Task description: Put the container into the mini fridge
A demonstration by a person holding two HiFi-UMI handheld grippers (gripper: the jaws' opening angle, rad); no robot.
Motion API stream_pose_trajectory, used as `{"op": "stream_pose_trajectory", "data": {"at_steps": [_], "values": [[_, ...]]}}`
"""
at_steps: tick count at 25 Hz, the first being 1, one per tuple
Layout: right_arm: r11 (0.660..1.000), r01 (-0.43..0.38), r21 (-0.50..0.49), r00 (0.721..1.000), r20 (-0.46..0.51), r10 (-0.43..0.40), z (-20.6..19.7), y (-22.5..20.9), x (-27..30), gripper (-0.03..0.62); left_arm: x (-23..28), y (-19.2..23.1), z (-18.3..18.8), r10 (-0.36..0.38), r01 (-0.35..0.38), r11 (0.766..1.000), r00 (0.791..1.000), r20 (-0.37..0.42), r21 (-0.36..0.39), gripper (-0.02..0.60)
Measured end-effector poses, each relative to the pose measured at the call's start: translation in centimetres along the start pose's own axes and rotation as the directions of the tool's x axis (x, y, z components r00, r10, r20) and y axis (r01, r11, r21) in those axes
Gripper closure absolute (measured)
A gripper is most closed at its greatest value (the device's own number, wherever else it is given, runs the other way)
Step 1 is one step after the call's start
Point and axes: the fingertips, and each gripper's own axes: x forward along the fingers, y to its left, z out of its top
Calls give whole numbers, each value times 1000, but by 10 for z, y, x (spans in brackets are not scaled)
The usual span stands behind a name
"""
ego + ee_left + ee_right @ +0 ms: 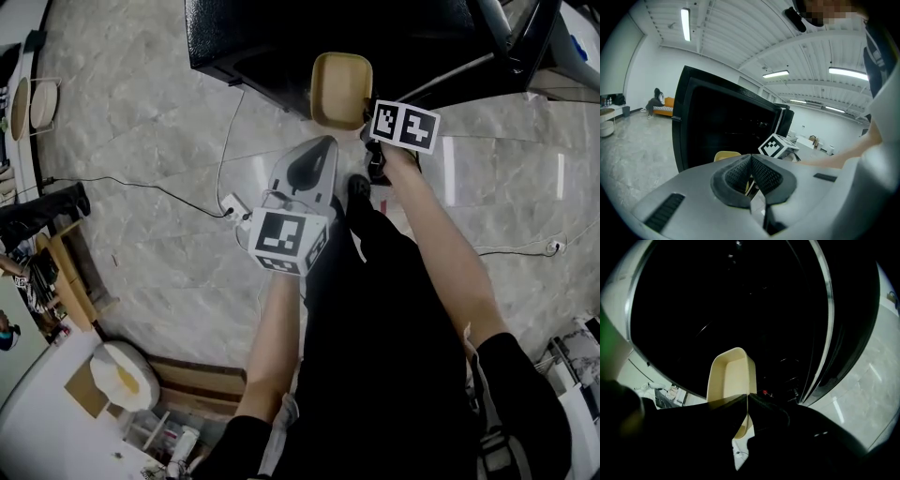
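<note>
Head view: the right gripper (367,116) pinches the rim of the beige container (339,89) and holds it in the air at the mouth of the open mini fridge (272,37) — picked up, but not yet inside. The left gripper (317,161) hangs nearer the person, jaws pressed together on nothing. What is left, by my judgement, is to reach in, set the container down and release it.

The container (339,89) is plain pale cream-yellow. The mini fridge (262,37) is glossy black. The floor (150,141) is light grey stone with whitish veining. The left gripper (751,158) is light grey, and its pads (765,176) are dark grey with a fine dotted mesh. The 2 marker cubes (286,239) carry black square patterns on white. The right gripper (746,396) looks black, perhaps only from shadow.
</note>
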Motion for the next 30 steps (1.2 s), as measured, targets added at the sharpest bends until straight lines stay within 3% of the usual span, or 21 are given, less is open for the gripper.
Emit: {"op": "stream_pose_trajectory", "data": {"at_steps": [6,12,16,21,24,30], "values": [[990,12,137,999,35,-17,16,-4,26,568,0,6,6,0,0,1000,1000,-2,-3,549],[957,13,288,995,89,-40,22,0,46,566,-9,8,5,-7,7,1000,1000,-12,0,549],[898,-33,439,987,156,-40,23,2,55,566,-14,13,1,-8,8,1000,1000,-19,-1,549],[830,-69,553,976,208,-58,26,0,62,566,-19,17,6,-6,6,1000,1000,-19,-4,549],[787,-55,614,977,197,-86,25,-3,67,566,-20,19,10,-13,13,1000,1000,-15,-8,549],[733,-22,680,972,186,-144,31,-4,71,566,-26,20,13,-45,45,999,998,-41,12,549]]}}
